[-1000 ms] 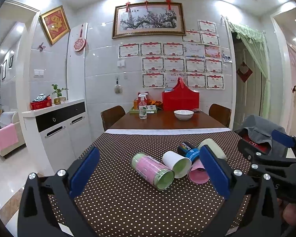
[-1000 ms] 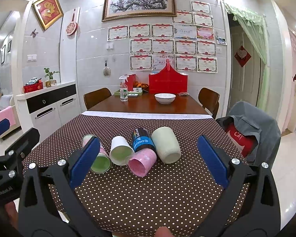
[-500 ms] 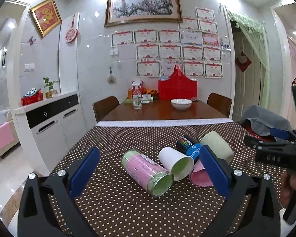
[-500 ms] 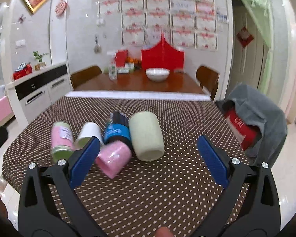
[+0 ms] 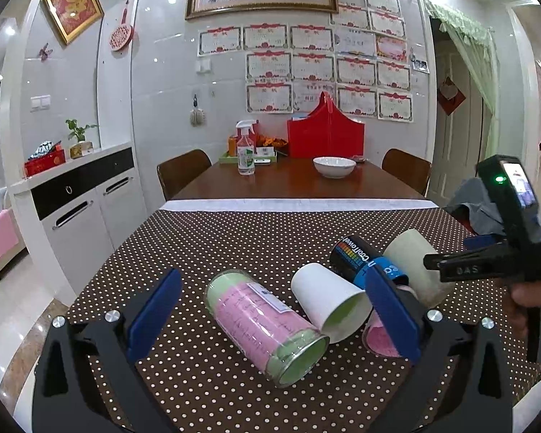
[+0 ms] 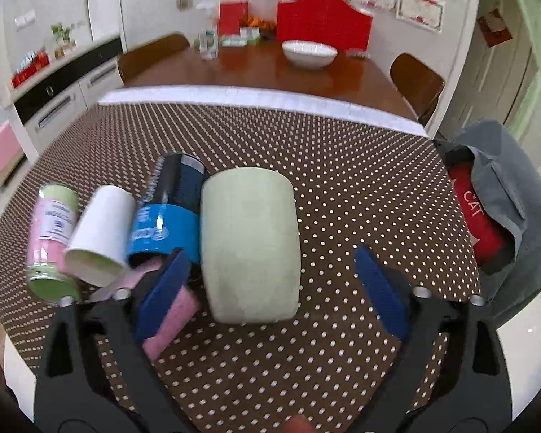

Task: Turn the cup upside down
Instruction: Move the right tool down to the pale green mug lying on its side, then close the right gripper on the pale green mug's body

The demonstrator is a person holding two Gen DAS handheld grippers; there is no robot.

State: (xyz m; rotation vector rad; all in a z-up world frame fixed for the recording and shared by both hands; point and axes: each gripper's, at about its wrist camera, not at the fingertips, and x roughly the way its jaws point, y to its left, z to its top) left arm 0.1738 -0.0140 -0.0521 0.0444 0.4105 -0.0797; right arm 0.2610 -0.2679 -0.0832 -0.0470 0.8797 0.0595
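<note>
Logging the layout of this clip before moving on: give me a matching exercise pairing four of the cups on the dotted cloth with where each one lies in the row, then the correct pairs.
Things:
1. pale green mug
2. white paper cup
3. black and blue cup
4. glass with pink label

Places:
A. at the left end of the row
B. between the glass and the black and blue cup
C. between the open fingers of the right gripper
D. directly left of the mug, touching it

Pairs: 1-C, 2-B, 3-D, 4-A
</note>
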